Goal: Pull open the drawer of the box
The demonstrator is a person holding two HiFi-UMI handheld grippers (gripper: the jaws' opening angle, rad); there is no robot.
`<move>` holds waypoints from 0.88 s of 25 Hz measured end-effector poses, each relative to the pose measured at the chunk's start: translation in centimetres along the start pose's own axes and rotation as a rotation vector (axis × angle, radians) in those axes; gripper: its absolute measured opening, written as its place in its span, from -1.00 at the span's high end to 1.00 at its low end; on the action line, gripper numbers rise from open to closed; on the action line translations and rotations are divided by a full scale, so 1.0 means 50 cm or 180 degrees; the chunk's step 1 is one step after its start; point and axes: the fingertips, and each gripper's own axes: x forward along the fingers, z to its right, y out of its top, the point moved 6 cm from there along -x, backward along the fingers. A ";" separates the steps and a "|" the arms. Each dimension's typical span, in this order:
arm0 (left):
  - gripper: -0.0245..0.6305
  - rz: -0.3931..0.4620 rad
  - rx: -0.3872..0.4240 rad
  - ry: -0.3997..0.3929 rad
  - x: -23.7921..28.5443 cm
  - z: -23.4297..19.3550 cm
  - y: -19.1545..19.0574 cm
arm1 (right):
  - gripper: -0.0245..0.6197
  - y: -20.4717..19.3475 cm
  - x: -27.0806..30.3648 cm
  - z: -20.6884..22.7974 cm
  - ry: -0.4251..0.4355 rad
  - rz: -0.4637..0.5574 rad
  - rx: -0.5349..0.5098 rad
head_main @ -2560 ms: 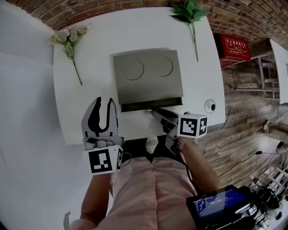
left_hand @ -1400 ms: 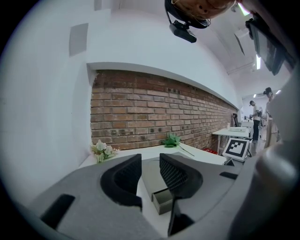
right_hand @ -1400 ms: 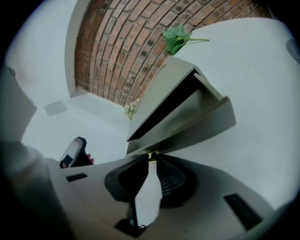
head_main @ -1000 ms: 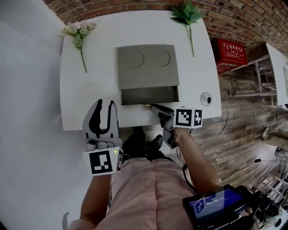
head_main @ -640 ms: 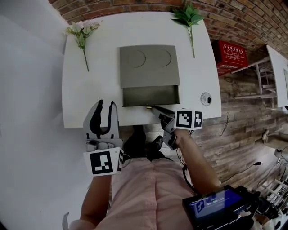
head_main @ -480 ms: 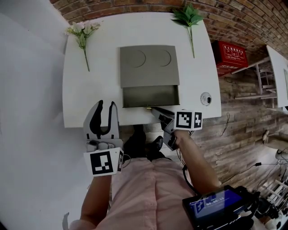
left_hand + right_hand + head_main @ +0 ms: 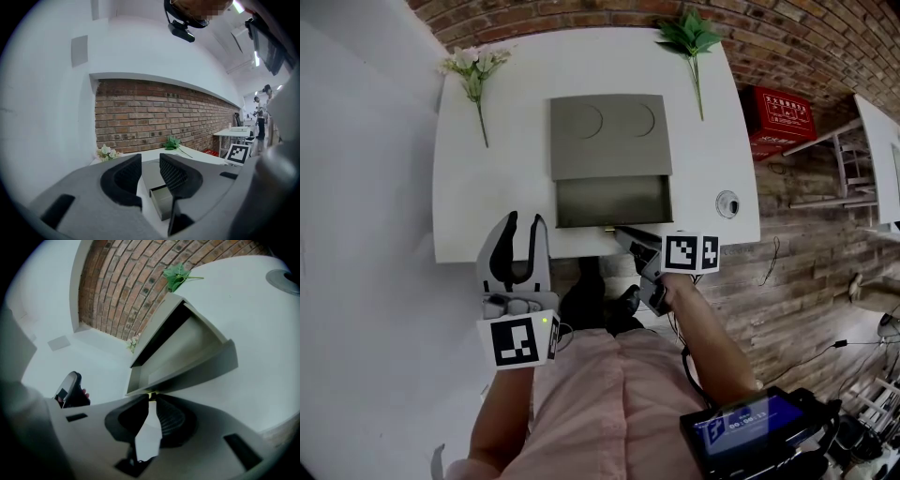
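Note:
A grey box (image 7: 609,136) with two round marks on its lid sits in the middle of the white table (image 7: 487,187). Its drawer (image 7: 614,200) stands pulled out toward the table's front edge, and its inside looks empty. My right gripper (image 7: 617,231) reaches the drawer front from the near right and is shut on the small brass knob (image 7: 150,393). In the right gripper view the drawer front (image 7: 197,369) runs just beyond the right gripper (image 7: 150,398). My left gripper (image 7: 517,246) hovers at the front-left table edge, open and holding nothing. The left gripper (image 7: 150,171) view shows the drawer (image 7: 164,201) beyond its fingers.
A sprig of white flowers (image 7: 472,70) lies at the table's back left, a green leafy sprig (image 7: 691,33) at the back right. A small round white object (image 7: 727,203) sits near the right edge. A red box (image 7: 781,103) is on the floor beside the table.
Since the earliest frame the drawer has come far out of the box, with my right gripper on its knob. Over the last second nothing has visibly moved.

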 end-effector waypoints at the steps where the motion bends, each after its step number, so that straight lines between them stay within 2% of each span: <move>1: 0.54 0.0002 0.0001 0.0004 -0.002 0.000 0.000 | 0.75 -0.002 0.000 0.000 0.0001 0.0001 -0.0002; 22: 0.54 0.0036 0.0006 -0.0011 -0.025 0.037 0.010 | 0.75 -0.049 -0.021 0.007 0.0025 -0.0076 -0.0005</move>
